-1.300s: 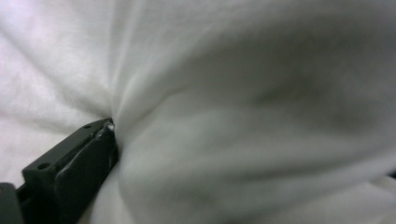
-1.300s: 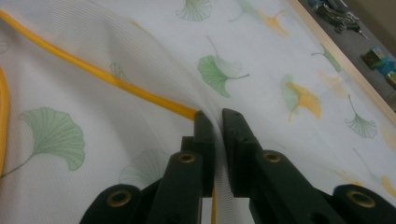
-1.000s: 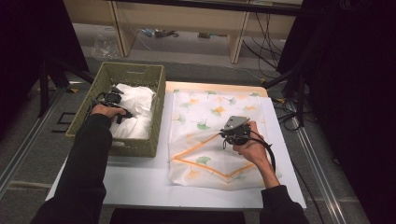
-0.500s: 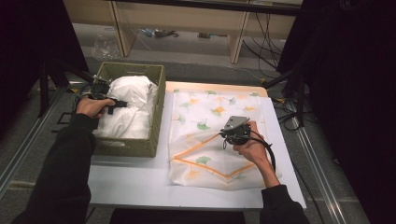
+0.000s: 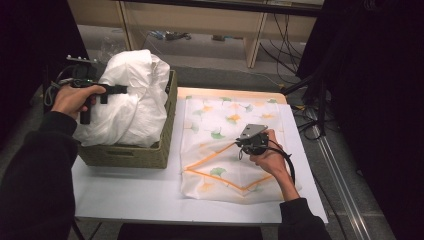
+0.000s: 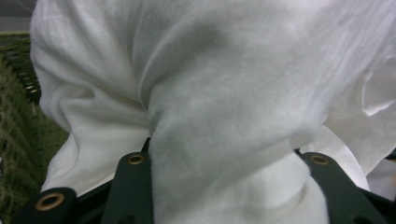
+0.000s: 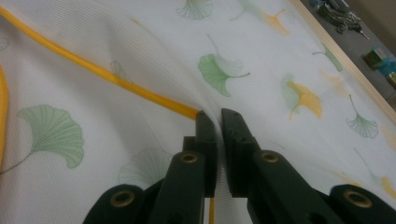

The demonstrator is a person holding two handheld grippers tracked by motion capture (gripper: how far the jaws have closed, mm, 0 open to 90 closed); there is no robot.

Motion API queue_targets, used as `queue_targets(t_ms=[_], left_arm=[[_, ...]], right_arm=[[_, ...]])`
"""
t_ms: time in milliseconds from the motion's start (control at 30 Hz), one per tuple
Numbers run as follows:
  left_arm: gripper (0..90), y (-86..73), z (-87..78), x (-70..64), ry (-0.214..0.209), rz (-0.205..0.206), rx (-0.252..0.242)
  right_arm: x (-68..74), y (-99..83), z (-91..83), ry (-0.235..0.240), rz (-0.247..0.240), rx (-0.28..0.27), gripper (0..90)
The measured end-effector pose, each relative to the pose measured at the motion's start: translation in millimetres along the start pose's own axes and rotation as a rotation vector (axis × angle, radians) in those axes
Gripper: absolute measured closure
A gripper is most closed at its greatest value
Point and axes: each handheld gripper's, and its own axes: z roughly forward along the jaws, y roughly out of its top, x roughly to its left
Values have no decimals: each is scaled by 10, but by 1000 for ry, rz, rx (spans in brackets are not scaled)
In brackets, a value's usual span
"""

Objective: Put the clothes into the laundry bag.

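Pinching a thick fold of the crumpled white cotton cloth (image 5: 131, 95), the left tool (image 5: 116, 89) holds it up over the olive woven basket (image 5: 127, 154), while the right tool (image 7: 215, 125) nips the sheer ginkgo-print mesh bag (image 5: 226, 142), apparently steadying it on the tabletop (image 5: 130, 192) to receive the cloth

A white table (image 5: 150, 195) stands on a grey floor (image 5: 230, 80), with a pale wooden strip along its far edge (image 5: 230, 93). Behind it runs a light wooden shelf unit (image 5: 200, 20) with an upright post (image 5: 254, 46). Under the shelf, on the floor, lie a few small objects (image 5: 172, 36), too blurred to tell apart, perhaps tools or keys. Black cables (image 5: 290, 37) trail over the floor to the right of the post. A metal rail (image 5: 340, 180) runs along the floor beside the table's right side. Dark curtains (image 5: 380, 100) hang on the right.
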Motion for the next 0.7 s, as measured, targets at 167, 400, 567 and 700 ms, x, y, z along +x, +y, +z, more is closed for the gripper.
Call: queue_targets(t_ms=[167, 400, 567, 700], left_arm=[[560, 50, -188, -294, -90, 36, -12], [559, 133, -390, -813, -201, 100, -8], [558, 36, -476, -1182, -284, 133, 17], [558, -130, -479, -1428, -380, 103, 35]], right_arm=[[19, 5, 2, -4, 23, 8, 868], [4, 18, -4, 0, 7, 6, 868], [0, 12, -40, -16, 33, -3, 869], [-16, 10, -51, -26, 38, -16, 871]])
